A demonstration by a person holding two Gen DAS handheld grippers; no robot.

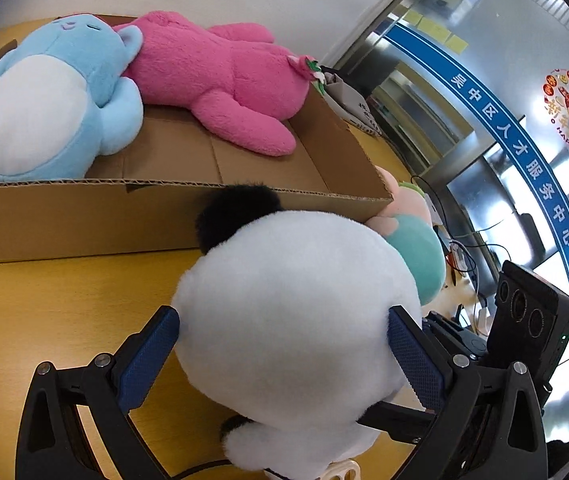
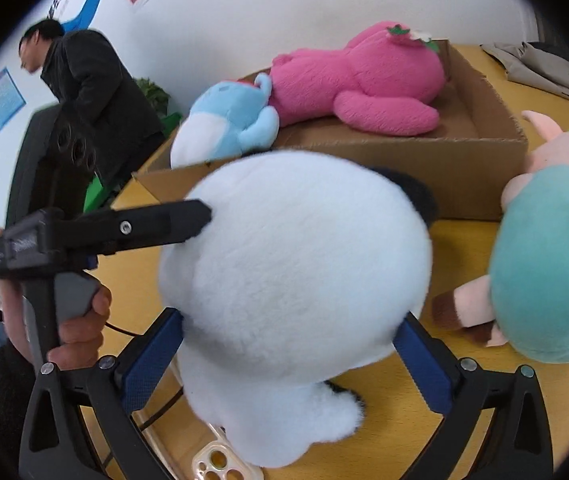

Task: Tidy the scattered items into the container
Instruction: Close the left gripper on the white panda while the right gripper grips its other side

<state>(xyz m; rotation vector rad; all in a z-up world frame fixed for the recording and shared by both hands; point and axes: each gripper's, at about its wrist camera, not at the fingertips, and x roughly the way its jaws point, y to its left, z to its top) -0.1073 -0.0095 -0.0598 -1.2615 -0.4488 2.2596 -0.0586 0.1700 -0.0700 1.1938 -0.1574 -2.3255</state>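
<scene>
- Work surface: a yellow wooden table (image 1: 44, 300) carries a shallow cardboard box (image 1: 84, 220), the container, at the far side.
- Box contents: a blue plush toy (image 1: 44, 92) lies at the left end; a pink plush bear (image 1: 220, 72) lies beside it, stretching to the right. The two touch at the blue toy's ear.
- Task item: a large white plush toy (image 1: 292, 312) with a black ear (image 1: 236, 208) sits on the table, just in front of the box's near wall, outside the box.
- Left gripper (image 1: 284, 352): the blue pads (image 1: 148, 360) sit on either side of the white plush, spread wide and touching its fur. Whether they squeeze it cannot be told.
- Right gripper (image 2: 292, 356): jaws spread to full width with the white plush between them; the pads (image 2: 152, 356) sit at the edge of the fur without visibly denting it.
- In the right wrist view, a hand (image 2: 80, 320) grips the left tool's handle at the near left, and one black finger of that tool touches the plush's left side.
- A teal and pink plush toy (image 2: 544, 260) lies on the table to the right of the white plush, near the box's right corner.
- A phone case (image 2: 220, 460) lies on the table under the near edge of the white plush.
- A person in a dark jacket (image 2: 88, 92) stands far left, beyond the table.
</scene>
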